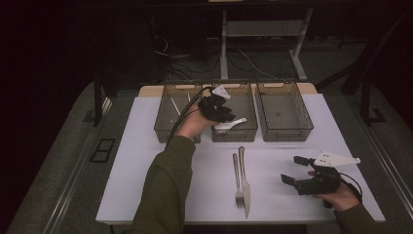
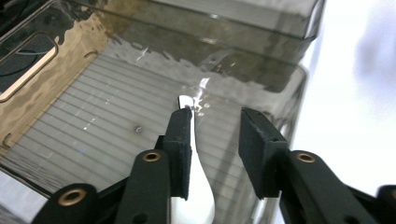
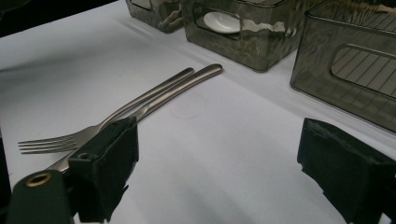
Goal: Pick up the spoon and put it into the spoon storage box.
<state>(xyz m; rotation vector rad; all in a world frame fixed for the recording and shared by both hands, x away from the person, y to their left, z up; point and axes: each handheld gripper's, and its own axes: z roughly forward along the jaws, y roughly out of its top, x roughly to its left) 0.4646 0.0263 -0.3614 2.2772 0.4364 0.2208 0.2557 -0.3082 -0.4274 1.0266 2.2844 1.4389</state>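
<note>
My left gripper (image 1: pixel 220 115) hovers over the middle smoky plastic bin (image 1: pixel 245 99). In the left gripper view a white plastic spoon (image 2: pixel 198 186) leans along the inner face of one pad while the other pad stands clear of it, so the gripper (image 2: pixel 215 116) is open. From above, the spoon (image 1: pixel 231 125) pokes out over the bin's front wall. My right gripper (image 1: pixel 292 169) rests open and empty at the table's right front. A metal fork (image 1: pixel 237 181) and knife (image 1: pixel 245 181) lie side by side near the front edge. The fork (image 3: pixel 140 100) and knife (image 3: pixel 187 86) also lie ahead of the right gripper (image 3: pixel 219 149).
Three bins stand in a row at the back of the white table (image 1: pixel 146 161). The left bin (image 1: pixel 167 109) holds thin white pieces; the right bin (image 1: pixel 285 109) looks bare inside. Table legs and cables lie on the dark floor beyond.
</note>
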